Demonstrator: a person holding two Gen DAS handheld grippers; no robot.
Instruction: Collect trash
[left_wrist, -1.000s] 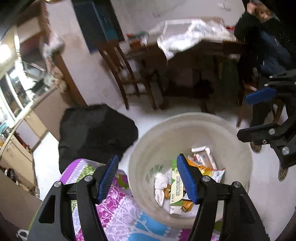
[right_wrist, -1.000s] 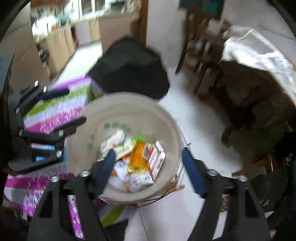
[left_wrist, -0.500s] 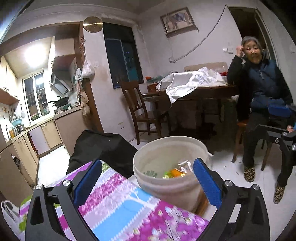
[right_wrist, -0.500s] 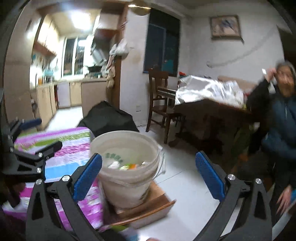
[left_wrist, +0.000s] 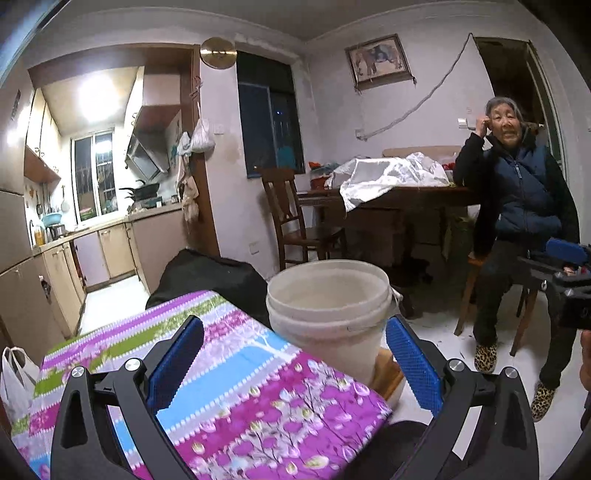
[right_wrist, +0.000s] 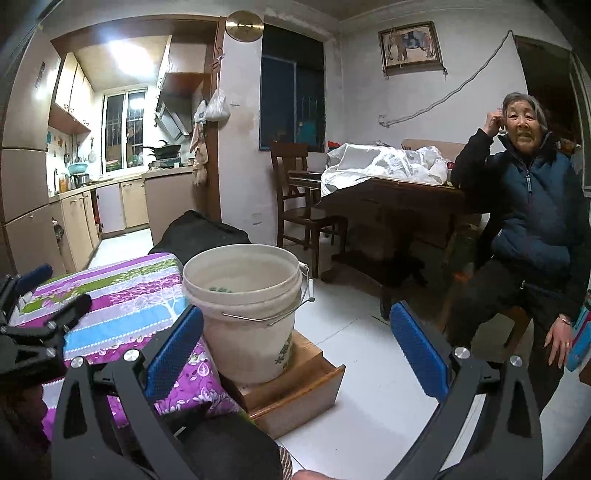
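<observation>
Right wrist view shows both grippers — right gripper, left gripper — spread wide and empty, the cream plastic bucket on a wooden drawer beside the floral-clothed table — next, likely seeking more trash.

Pale, stained walls enclose a white tiled floor. A lit kitchen with beige cabinets opens at left. A dark window sits behind a wooden chair and a dark dining table; a framed picture hangs above.
</observation>
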